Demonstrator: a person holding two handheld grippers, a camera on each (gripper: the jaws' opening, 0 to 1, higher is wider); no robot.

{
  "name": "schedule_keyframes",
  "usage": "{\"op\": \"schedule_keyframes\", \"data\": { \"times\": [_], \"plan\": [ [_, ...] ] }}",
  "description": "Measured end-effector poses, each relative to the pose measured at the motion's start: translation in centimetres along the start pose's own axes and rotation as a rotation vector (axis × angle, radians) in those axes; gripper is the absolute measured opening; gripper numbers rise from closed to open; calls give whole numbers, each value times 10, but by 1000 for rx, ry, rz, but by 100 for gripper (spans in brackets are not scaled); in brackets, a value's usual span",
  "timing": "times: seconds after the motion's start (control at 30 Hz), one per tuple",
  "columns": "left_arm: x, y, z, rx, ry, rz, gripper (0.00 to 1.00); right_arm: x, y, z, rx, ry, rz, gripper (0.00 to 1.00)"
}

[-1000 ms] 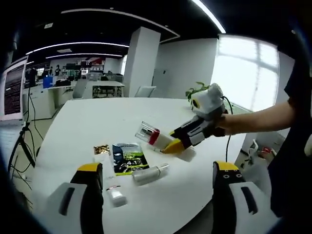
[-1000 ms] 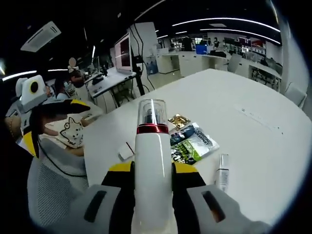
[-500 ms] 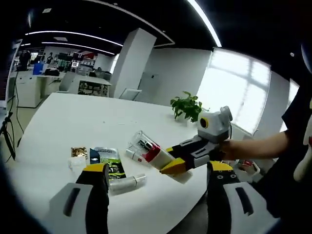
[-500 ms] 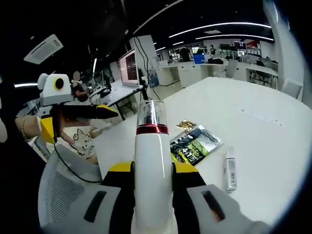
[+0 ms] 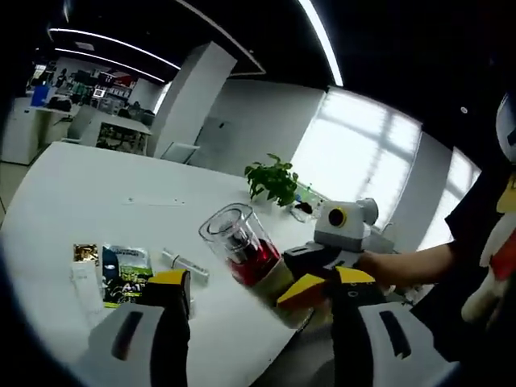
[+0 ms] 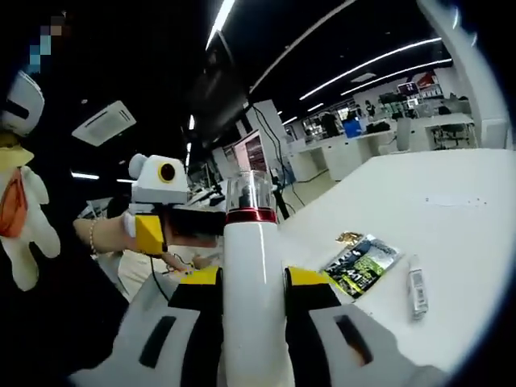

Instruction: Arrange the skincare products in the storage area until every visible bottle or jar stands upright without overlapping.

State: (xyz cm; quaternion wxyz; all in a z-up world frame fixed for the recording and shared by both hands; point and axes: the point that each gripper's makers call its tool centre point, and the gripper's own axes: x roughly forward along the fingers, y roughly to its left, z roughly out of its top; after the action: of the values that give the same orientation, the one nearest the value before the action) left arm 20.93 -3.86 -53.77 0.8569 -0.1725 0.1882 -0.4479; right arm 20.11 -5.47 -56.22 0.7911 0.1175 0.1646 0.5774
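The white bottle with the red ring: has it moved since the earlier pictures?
Yes. In the left gripper view the white bottle, shut in the right claw, has tipped more upright against the table, its clear cap higher above the green sachet.

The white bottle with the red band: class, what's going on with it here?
A person works two handheld grippers. The right gripper is clamped on the white bottle, holding it off the white table. The left gripper is open with nothing between its jaws. A small tube, a green sachet and a gold packet lie flat on the table.
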Motion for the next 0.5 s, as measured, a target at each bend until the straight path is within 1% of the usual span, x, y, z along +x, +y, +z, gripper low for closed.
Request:
{"op": "schedule_keyframes", "data": {
  "times": [0.13,0.17,0.2,0.27,0.3,0.4,0.5],
  "plan": [
    [5,-15,5,-37,-8,-53,58,-7,12,9,31,-35,55,28],
    [6,-15,5,-40,-9,-53,58,-8,12,10,34,-39,59,28],
    [6,-19,7,-41,-11,-51,58,-9,17,15,49,-62,82,28],
    [7,-25,9,-48,-22,-50,56,-12,20,19,70,-84,101,28],
    [8,-28,10,-50,-26,-52,53,-14,22,21,84,-92,118,28],
    [11,-36,13,-58,-40,-57,43,-20,26,24,82,-98,143,28],
    [17,-43,13,-31,-30,-61,41,-25,32,25,99,-103,181,28]
  ]
}}
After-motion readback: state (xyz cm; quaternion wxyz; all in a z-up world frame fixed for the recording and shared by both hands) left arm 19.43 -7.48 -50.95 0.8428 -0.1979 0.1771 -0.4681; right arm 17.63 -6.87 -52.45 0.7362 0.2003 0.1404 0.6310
